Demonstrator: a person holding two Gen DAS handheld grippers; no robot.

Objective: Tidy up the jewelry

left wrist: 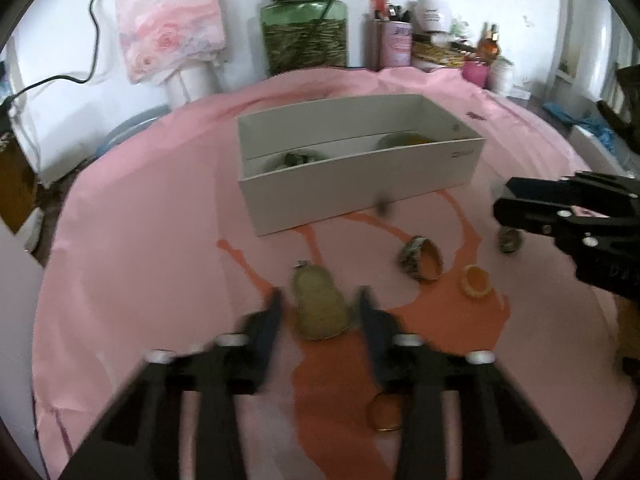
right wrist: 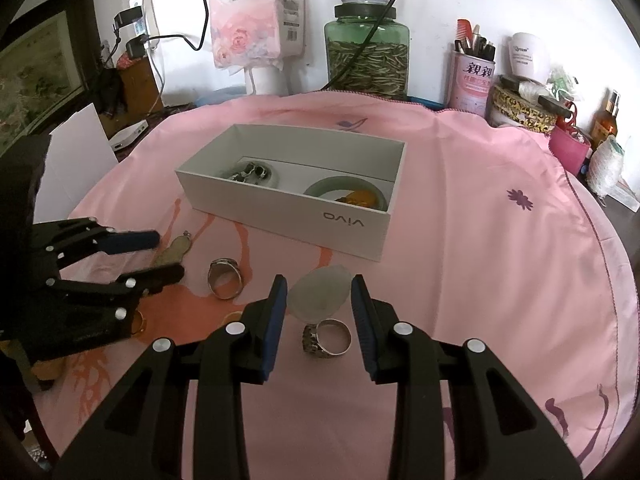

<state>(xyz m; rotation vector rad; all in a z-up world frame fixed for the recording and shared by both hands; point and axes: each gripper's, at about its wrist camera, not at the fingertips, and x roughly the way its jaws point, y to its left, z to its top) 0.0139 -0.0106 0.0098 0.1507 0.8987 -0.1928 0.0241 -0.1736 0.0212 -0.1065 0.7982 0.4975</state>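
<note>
A white box (left wrist: 360,184) (right wrist: 288,204) on the pink cloth holds a dark bracelet (right wrist: 250,171), a green bangle (right wrist: 324,186) and an amber piece (right wrist: 358,200). My left gripper (left wrist: 320,304) is open, its fingers either side of a gourd-shaped pendant (left wrist: 318,308) (right wrist: 174,254). My right gripper (right wrist: 320,292) is open around a pale translucent pendant (right wrist: 320,292), with a silver ring (right wrist: 328,338) just behind it. Another silver ring (left wrist: 420,258) (right wrist: 225,278), a small orange ring (left wrist: 476,282) and a gold ring (left wrist: 385,412) lie loose on the cloth.
A green glass jar (right wrist: 367,54), a tissue pack (right wrist: 256,12), a pink pen tin (right wrist: 471,78) and bottles stand along the back wall. A white card (right wrist: 78,152) stands at the left. The pink cloth (right wrist: 480,260) covers the round table.
</note>
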